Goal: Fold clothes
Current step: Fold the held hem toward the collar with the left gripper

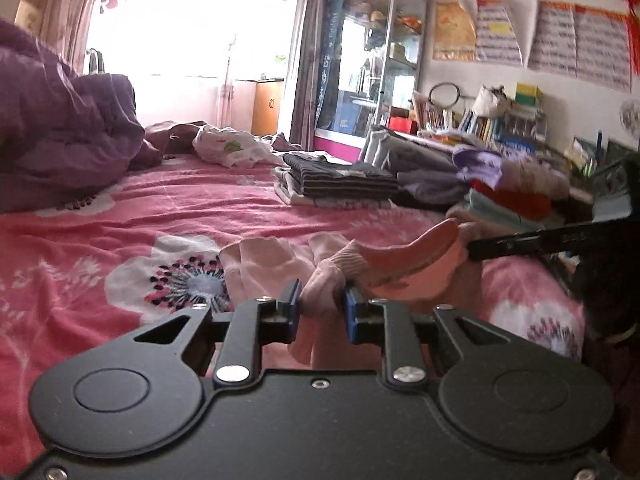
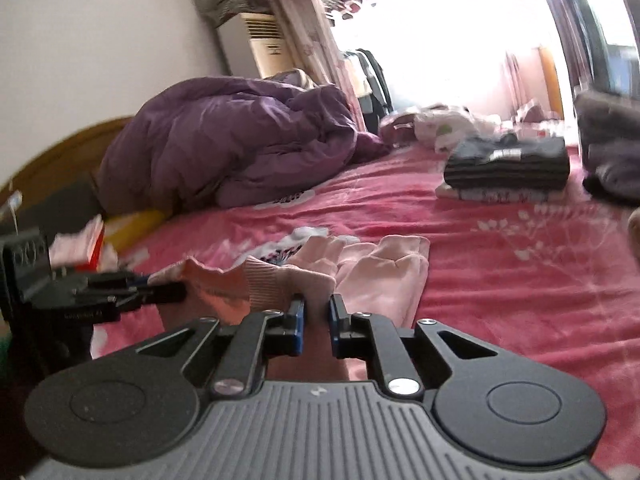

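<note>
A pale pink knit garment (image 1: 400, 268) with a ribbed cuff is stretched between both grippers just above the pink floral bed sheet (image 1: 120, 220). My left gripper (image 1: 320, 296) is shut on the ribbed cuff end. My right gripper (image 1: 474, 249) comes in from the right and pinches the other end. In the right wrist view, my right gripper (image 2: 318, 306) is shut on the garment (image 2: 280, 280), with my left gripper (image 2: 176, 292) clamped on it at the left. The rest of the garment (image 2: 384, 276) lies crumpled on the sheet beyond.
A folded stack of dark striped clothes (image 1: 340, 180) sits farther up the bed. A bunched purple duvet (image 1: 52, 128) fills the left side. Loose clothes (image 1: 512, 184) pile up at the right edge, and a white plastic bag (image 1: 228, 146) lies near the window.
</note>
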`<state>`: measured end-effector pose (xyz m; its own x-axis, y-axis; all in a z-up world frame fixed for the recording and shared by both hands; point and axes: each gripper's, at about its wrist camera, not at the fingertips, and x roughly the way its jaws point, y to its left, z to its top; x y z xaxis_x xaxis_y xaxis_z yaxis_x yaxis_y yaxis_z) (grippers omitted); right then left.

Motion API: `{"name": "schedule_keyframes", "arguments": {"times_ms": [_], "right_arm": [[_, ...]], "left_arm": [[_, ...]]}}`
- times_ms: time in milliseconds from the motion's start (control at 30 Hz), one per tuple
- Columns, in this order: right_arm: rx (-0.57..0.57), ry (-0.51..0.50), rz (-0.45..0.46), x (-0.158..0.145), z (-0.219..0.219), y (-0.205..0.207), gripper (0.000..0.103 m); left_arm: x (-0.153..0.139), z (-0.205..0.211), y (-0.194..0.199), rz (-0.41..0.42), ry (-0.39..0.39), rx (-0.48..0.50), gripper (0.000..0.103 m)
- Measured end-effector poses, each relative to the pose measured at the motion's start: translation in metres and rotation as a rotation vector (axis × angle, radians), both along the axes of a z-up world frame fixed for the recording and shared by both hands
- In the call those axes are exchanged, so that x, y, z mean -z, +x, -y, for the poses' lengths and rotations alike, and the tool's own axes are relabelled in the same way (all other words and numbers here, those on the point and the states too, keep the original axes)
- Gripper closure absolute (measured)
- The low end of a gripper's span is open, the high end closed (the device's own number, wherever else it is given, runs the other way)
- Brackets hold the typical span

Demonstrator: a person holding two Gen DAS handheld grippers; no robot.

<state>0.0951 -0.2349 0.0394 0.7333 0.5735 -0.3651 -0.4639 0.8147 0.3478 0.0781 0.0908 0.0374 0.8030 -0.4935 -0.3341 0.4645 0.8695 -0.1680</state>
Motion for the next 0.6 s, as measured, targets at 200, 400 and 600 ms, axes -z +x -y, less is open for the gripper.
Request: {"name": "schedule_keyframes", "arguments": {"times_ms": [200, 400, 600], "right_arm": [[0.032, 0.16, -0.082, 0.016, 0.017, 0.052, 0.089], [0.029, 0.148, -0.016, 0.018, 0.013, 0.078, 0.099], [0.043, 0.187, -0.047, 0.03, 0.021, 0.089, 0.099]], "left_arm": [[-0.001, 0.0, 0.039, -0.024, -0.074, 0.004, 0.086], [0.004, -0.001, 0.07, -0.045, -0.066, 0.021, 0.087], [0.016, -0.01, 0.088, -0.116, -0.086, -0.012, 0.087]]}}
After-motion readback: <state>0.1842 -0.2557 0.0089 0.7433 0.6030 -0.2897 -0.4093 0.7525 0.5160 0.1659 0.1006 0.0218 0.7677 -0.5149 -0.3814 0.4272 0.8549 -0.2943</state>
